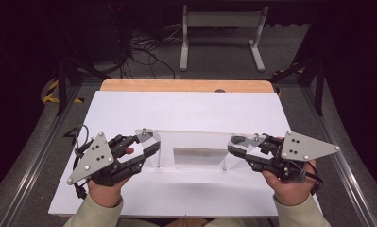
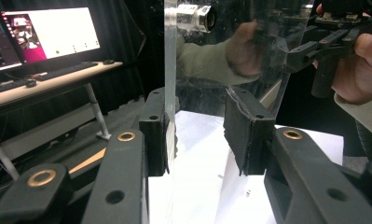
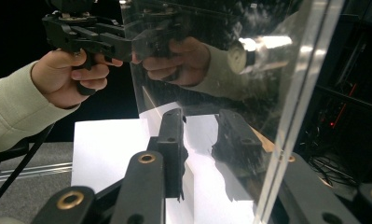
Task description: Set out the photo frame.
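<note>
A clear acrylic stand (image 1: 191, 151) rises near the middle of the white board (image 1: 186, 111), blocking the way between the left gripper (image 1: 146, 147) and right gripper (image 1: 238, 146) at its two ends. Toward the board's far edge and both far corners, the surface lies open.

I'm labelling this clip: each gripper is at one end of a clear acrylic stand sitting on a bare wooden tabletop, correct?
Not quite. The clear acrylic stand rests on a white board laid over the table, as the high view shows; wood shows only along the far edge. The left gripper and right gripper are indeed at opposite ends.
</note>
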`<state>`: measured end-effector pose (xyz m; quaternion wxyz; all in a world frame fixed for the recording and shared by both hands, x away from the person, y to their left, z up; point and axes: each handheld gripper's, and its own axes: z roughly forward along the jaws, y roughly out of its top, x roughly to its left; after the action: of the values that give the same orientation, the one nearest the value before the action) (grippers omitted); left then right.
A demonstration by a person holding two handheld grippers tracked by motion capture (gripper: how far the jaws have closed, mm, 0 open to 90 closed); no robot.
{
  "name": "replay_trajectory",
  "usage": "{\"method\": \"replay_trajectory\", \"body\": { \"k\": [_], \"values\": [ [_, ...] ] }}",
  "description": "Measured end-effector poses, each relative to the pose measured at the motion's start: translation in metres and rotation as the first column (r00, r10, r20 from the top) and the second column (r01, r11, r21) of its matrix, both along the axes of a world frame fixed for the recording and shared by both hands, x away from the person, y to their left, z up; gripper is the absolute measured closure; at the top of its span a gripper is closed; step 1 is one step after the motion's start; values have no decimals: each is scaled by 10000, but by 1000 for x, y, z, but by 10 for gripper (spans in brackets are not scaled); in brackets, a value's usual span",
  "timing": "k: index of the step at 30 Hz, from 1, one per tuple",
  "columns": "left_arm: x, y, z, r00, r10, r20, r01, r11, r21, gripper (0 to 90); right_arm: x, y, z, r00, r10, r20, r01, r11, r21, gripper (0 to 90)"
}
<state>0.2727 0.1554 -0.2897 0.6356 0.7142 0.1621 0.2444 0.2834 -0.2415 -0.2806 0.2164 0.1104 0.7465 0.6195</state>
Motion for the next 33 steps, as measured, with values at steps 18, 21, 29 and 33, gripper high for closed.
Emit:
{"method": "replay_trajectory", "body": {
  "k": [18,21,29,33],
  "values": [
    [13,6,-8,9997,186,-143,-193,9987,-481,619,20,0,-13,9998,-186,43,178,9912,1312,641],
    [14,3,-9,9983,583,-10,-583,9979,-292,549,21,0,-15,9997,-254,29,248,9900,1386,633],
    [25,12,-17,9907,1145,-733,-1172,9925,-342,418,34,7,-28,9944,-905,-547,964,9886,1159,589],
    [28,17,-22,9865,1284,-1014,-1310,9912,-199,408,40,9,-33,9909,-1051,-844,1152,9855,1247,580]
  ]
}}
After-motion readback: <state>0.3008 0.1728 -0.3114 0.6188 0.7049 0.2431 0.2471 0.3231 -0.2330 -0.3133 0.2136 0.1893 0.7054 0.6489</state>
